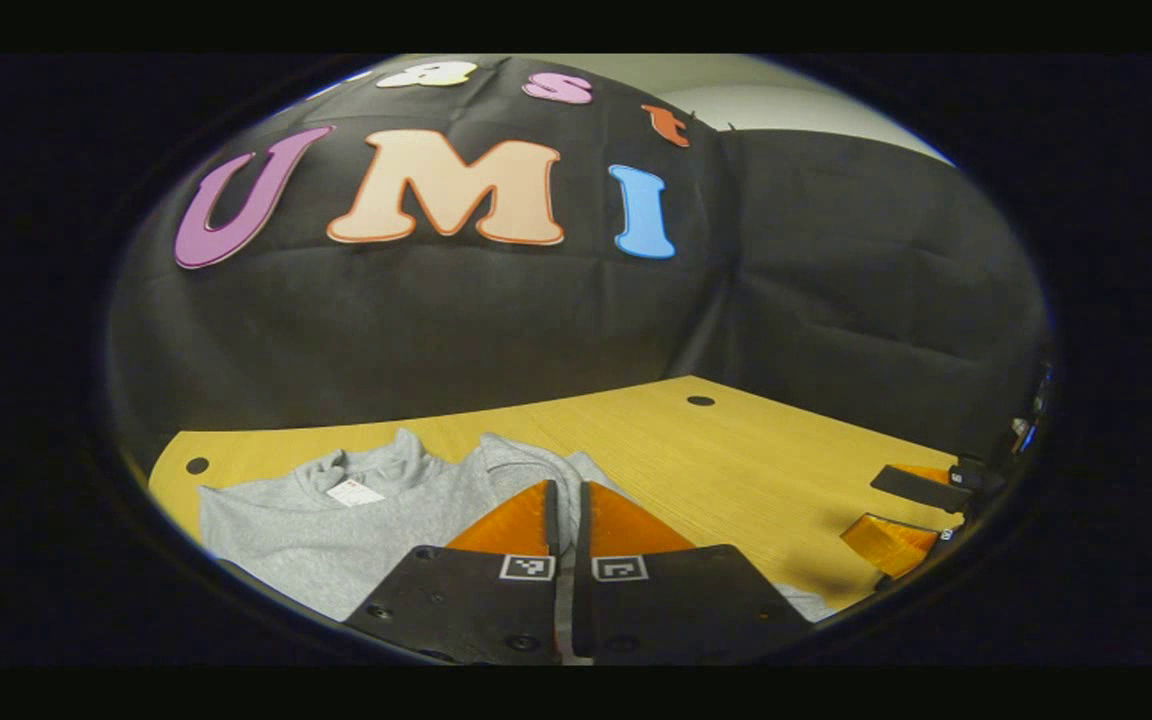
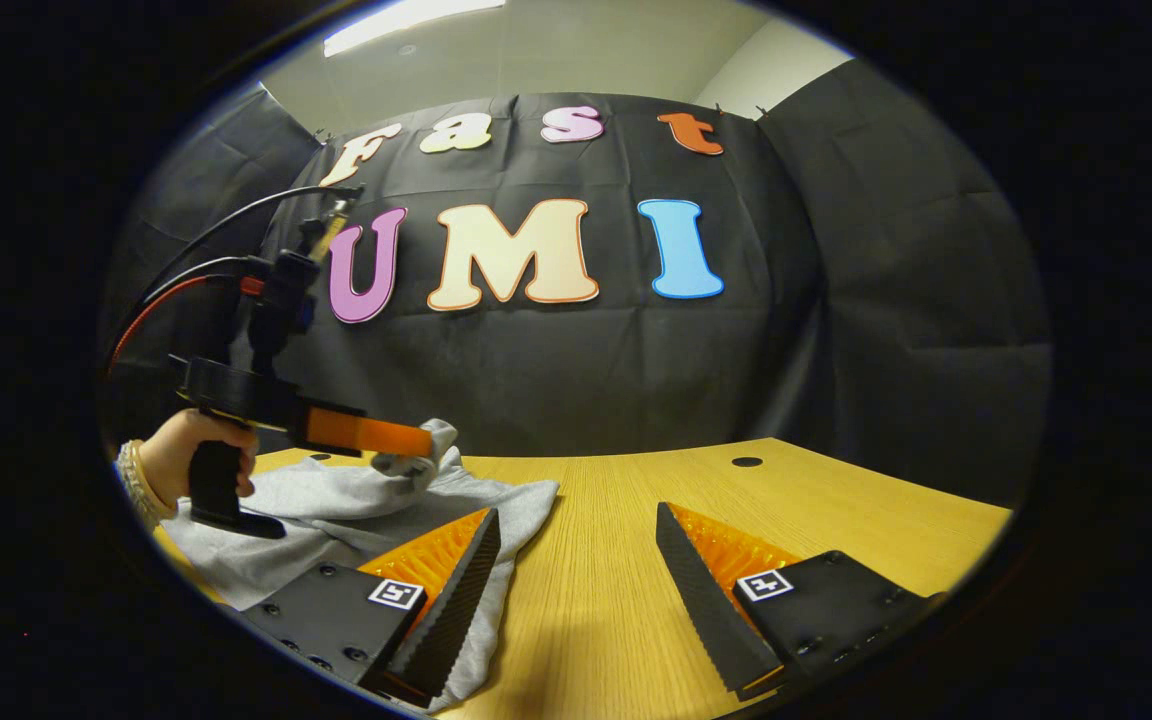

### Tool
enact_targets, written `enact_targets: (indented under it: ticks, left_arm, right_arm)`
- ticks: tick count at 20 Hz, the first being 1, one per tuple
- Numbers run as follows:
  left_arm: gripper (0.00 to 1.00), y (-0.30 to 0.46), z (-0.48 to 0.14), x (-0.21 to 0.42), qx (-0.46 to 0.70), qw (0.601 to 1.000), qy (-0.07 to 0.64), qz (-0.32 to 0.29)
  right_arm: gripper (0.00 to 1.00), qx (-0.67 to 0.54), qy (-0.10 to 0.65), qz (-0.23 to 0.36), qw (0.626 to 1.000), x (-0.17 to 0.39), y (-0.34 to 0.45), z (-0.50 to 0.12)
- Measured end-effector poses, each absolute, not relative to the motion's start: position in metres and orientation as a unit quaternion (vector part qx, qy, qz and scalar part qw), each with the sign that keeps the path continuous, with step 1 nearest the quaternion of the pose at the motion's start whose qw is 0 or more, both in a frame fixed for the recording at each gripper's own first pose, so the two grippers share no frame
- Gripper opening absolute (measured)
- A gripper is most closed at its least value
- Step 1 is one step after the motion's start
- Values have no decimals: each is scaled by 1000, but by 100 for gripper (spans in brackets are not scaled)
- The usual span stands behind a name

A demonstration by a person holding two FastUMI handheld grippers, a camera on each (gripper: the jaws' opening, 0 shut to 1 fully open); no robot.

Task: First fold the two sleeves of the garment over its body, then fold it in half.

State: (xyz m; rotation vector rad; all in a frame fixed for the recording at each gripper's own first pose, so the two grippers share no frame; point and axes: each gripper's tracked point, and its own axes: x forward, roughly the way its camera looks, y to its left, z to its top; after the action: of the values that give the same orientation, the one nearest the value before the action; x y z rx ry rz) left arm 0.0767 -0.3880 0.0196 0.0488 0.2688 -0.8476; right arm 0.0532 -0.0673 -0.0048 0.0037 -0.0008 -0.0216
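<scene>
Left gripper view puts our left gripper point(image 1: 566, 492) nearest, its two fingers drawn almost together with a sliver of grey cloth between them, so we read it as clamped on a fold of the garment point(image 1: 336, 525). Beyond the fingertips the grey sweatshirt lies on the wooden table point(image 1: 736, 450), its collar and a white tag point(image 1: 355, 492) facing up toward the far left. Off to the right, over bare wood and well apart from the cloth, we see our right gripper point(image 1: 911, 515) with its fingers spread.

Right gripper view shows the right gripper point(image 2: 576, 530) nearest, jaws wide apart and holding nothing; bare table lies between the fingers, and the left-hand finger point(image 2: 456, 590) sits over the edge of the garment point(image 2: 336, 520), though we cannot tell whether it touches. Farther back on the left, a hand point(image 2: 181, 465) grips the handle of the left gripper point(image 2: 421, 445), which is raised above the table and pinches a bunch of grey fabric at its tip, lifted above the rest of the garment. Red and black cables point(image 2: 186, 285) run from its top. Behind everything hangs the black cloth wall point(image 2: 886, 300).
</scene>
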Motion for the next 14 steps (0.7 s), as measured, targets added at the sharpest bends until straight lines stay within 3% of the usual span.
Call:
enact_targets:
  ticks: [6, 8, 10, 13, 14]
  left_arm:
    - [0, -407, -12, 88, 45, 905, 146, -397]
    - [6, -413, -15, 88, 31, 902, 149, -403]
    - [35, -418, -7, 84, 14, 900, 140, -412]
    - [98, -408, 8, 91, 28, 910, 118, -396]
    - [98, -405, 11, 93, 33, 913, 110, -391]
  right_arm:
    - [97, 3, 1, -9, 1000, 56, -67, -3]
    - [97, 2, 0, -8, 1000, 55, -67, -3]
    - [98, 0, -1, -8, 1000, 55, -67, -4]
    - [98, -1, -1, -8, 1000, 55, -68, -4]
    - [97, -1, -1, -8, 1000, 56, -67, -2]
